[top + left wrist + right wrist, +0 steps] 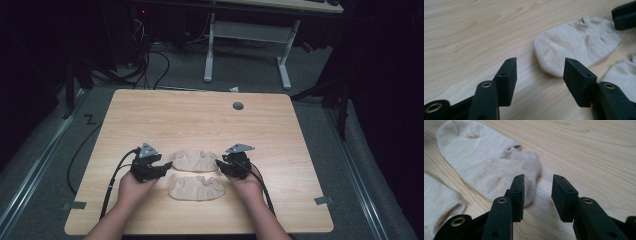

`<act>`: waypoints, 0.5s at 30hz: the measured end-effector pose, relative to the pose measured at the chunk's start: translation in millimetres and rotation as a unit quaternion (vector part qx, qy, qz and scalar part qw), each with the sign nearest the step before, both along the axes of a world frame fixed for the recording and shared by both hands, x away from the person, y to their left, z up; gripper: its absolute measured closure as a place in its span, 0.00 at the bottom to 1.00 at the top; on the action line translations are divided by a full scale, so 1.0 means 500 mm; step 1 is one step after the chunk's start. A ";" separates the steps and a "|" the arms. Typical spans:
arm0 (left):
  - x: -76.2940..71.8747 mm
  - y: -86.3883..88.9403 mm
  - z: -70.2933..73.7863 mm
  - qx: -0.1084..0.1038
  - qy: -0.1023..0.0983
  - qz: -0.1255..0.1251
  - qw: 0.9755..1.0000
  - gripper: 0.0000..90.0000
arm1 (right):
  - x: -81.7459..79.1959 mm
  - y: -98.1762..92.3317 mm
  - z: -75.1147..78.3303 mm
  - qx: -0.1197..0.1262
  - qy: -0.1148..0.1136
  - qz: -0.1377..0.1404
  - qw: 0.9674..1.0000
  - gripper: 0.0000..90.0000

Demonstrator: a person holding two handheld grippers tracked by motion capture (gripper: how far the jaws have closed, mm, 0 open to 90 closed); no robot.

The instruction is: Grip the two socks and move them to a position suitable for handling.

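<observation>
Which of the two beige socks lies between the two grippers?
The far sock, the one farther from the person. The left gripper and right gripper flank its ends, while the near sock lies closer to the table's front edge.

No readable text, label, brand, number or sign appears anywhere.

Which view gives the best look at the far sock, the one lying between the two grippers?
The right gripper view: the far sock lies close and sharp, with its opening and knit visible. The left gripper view shows the far sock blurrier, at an angle. The high view shows the far sock whole but small and dim.
</observation>
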State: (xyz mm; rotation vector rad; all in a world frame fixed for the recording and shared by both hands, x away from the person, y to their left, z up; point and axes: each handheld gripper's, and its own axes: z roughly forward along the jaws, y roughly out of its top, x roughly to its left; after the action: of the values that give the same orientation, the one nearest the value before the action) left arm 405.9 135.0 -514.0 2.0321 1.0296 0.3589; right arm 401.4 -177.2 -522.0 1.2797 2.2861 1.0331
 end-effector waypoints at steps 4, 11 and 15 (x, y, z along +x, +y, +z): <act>0.018 -0.030 -0.016 0.023 -0.008 0.000 1.000 0.62 | -0.001 0.006 -0.001 0.008 -0.002 0.003 1.000 0.77; 0.019 -0.042 -0.027 0.030 -0.014 0.005 0.999 0.84 | 0.004 0.016 -0.005 -0.009 0.002 0.003 1.000 0.81; 0.016 -0.042 -0.025 0.038 -0.017 0.005 0.999 0.93 | 0.005 0.020 -0.010 -0.011 0.008 0.003 1.000 0.87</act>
State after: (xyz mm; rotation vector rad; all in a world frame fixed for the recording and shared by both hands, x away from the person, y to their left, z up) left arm 414.1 113.8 -526.2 2.0813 1.0195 0.4426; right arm 403.8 -167.1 -527.0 1.2769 2.3085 0.9994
